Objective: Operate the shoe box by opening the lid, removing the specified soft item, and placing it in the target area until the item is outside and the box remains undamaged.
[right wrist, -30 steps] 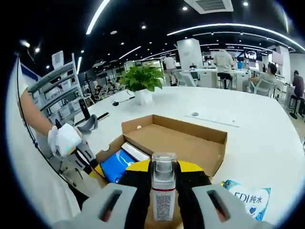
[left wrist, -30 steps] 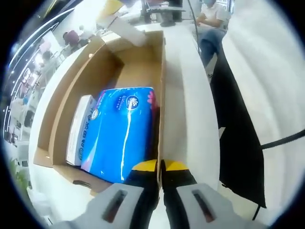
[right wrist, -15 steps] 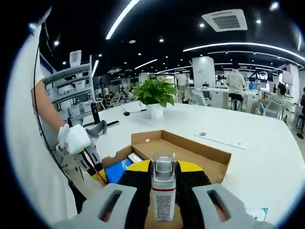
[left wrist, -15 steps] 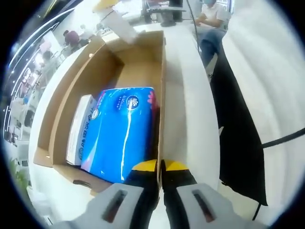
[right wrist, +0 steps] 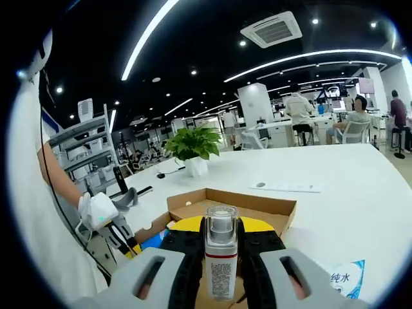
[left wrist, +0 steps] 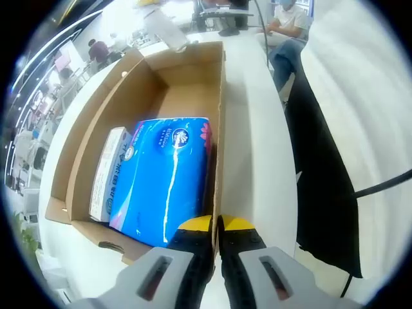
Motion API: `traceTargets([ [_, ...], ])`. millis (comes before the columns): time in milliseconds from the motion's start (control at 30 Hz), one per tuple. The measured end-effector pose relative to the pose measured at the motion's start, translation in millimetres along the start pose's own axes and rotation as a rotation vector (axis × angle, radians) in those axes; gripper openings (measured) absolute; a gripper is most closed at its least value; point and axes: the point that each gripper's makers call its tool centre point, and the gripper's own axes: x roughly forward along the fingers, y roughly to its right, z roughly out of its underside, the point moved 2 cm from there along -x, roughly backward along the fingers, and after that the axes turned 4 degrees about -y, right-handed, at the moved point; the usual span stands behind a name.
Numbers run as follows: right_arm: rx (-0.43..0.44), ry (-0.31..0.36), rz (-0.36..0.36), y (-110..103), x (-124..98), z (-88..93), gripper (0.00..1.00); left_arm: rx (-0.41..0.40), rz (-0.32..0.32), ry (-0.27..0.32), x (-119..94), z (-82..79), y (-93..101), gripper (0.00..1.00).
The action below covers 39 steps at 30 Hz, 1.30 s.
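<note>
Along the lower centre of the left gripper view, the left tongs (left wrist: 216, 226) are clamped on the box (left wrist: 187, 84) wall, apparently to steady it. Blue soft pack (left wrist: 164, 177) lies inside, against that wall, beside a white carton (left wrist: 106, 174); the box's upper half is bare. Right tongs (right wrist: 221, 239) grip a bottle (right wrist: 221, 257) upright, above the box. White tabletop (right wrist: 335, 187) at frame right offers open room.

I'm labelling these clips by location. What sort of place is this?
Probably a large open-plan office or lab. The right gripper view shows long white tables, a potted plant, a ceiling air vent with strip lights, and people seated at desks farther back.
</note>
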Motion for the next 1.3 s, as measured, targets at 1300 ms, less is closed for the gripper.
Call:
traceTargets([
  [1300,0.125,0.080,0.349,74.4,-115.6,-20.2,0.18,-0.002,0.006,-0.001,-0.5,-0.4,-0.2,0.02],
])
